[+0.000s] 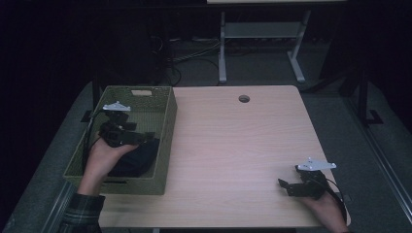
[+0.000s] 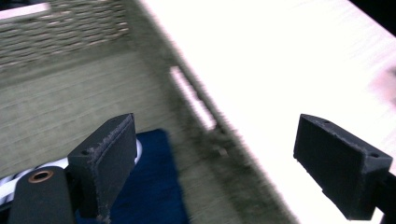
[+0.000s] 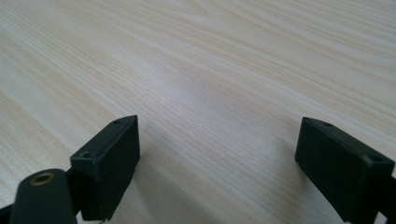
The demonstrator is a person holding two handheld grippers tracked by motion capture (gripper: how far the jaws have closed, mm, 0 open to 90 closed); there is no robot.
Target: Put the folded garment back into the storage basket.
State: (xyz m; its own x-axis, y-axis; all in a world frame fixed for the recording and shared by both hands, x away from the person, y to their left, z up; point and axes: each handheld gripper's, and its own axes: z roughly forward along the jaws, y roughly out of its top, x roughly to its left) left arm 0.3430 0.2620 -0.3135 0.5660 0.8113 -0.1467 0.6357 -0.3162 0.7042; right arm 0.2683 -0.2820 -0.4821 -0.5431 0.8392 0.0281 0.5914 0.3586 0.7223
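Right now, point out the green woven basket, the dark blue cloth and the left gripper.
green woven basket (image 1: 167,141): high view, right wall.
dark blue cloth (image 2: 156,186): left gripper view, its middle.
left gripper (image 1: 150,137): high view, between fingertips.

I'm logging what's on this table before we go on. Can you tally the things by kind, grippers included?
Grippers: 2, the left gripper over the basket and the right gripper low over the table, both with fingers apart.
Woven green basket: 1.
Dark blue cloth inside the basket: 1.
Total: 4.
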